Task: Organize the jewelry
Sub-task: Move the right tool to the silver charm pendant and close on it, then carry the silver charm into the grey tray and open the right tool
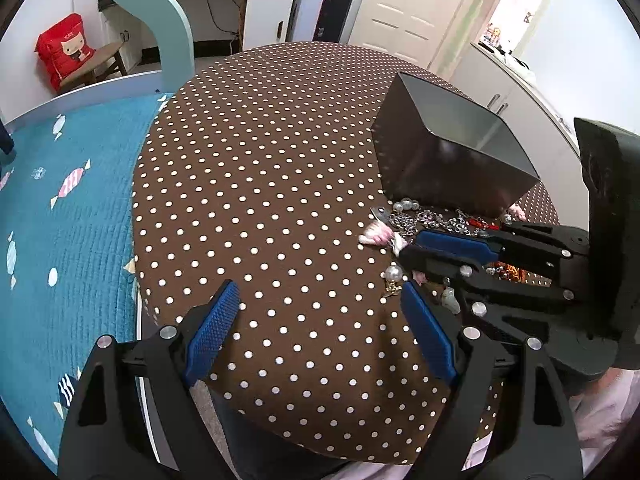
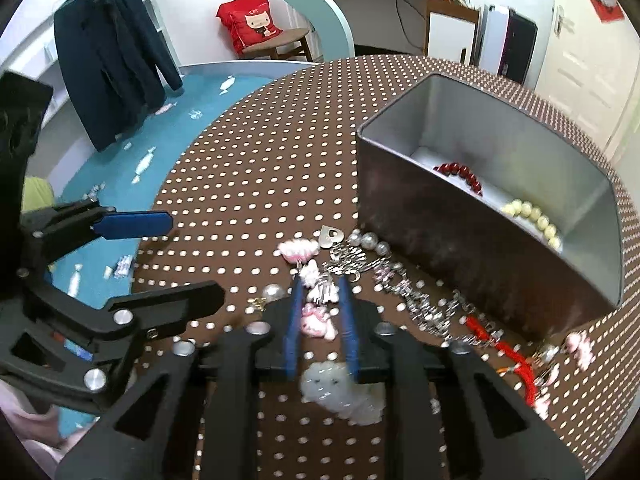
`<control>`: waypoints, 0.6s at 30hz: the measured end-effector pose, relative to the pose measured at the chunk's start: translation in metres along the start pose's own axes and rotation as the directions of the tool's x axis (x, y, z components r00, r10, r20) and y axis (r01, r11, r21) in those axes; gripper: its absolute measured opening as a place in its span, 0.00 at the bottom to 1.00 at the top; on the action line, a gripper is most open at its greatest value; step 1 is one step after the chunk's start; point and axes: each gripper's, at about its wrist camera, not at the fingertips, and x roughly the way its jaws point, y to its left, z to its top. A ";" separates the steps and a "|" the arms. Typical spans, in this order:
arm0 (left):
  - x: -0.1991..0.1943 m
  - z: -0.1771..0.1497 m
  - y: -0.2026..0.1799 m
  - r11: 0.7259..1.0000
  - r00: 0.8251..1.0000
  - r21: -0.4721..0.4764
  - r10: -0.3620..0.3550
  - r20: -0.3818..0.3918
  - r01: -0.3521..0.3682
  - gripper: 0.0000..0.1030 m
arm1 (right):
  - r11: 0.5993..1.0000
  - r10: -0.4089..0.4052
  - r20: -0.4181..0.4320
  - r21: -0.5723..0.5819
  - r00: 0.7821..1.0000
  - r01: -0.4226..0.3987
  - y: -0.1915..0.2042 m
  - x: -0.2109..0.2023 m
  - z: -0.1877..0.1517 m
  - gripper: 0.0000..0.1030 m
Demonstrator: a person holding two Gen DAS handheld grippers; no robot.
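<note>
Your right gripper (image 2: 322, 300), jaws narrow, pinches a pink-white charm (image 2: 316, 322) beside the tin (image 2: 460, 240); left gripper (image 1: 320, 320) wide, nothing between.

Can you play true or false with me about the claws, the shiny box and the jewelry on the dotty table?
1. The metal box has red beads inside. True.
2. The left claw is squeezed shut. False: it stands wide open over bare tablecloth.
3. The right claw is nearly closed around a pink and white charm. True.
4. The box is empty. False: cream beads lie in it too.
5. The red cord is inside the box. False: it lies on the table.
</note>
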 end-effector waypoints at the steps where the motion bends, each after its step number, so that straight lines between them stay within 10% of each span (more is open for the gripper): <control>1: 0.001 0.000 -0.001 1.000 1.000 0.004 -0.007 -0.001 0.007 0.80 | 1.000 0.007 -0.001 0.006 1.000 -0.007 -0.002 0.000 0.000 0.14; 9: 0.012 0.005 -0.021 0.997 0.998 0.045 -0.055 -0.018 0.056 0.80 | 0.997 0.008 0.039 0.081 0.999 -0.011 -0.022 -0.025 -0.008 0.14; 18: 0.025 0.007 -0.046 0.989 0.996 0.120 -0.080 -0.028 0.083 0.45 | 0.988 -0.059 0.118 0.151 0.991 0.040 -0.048 -0.068 -0.022 0.14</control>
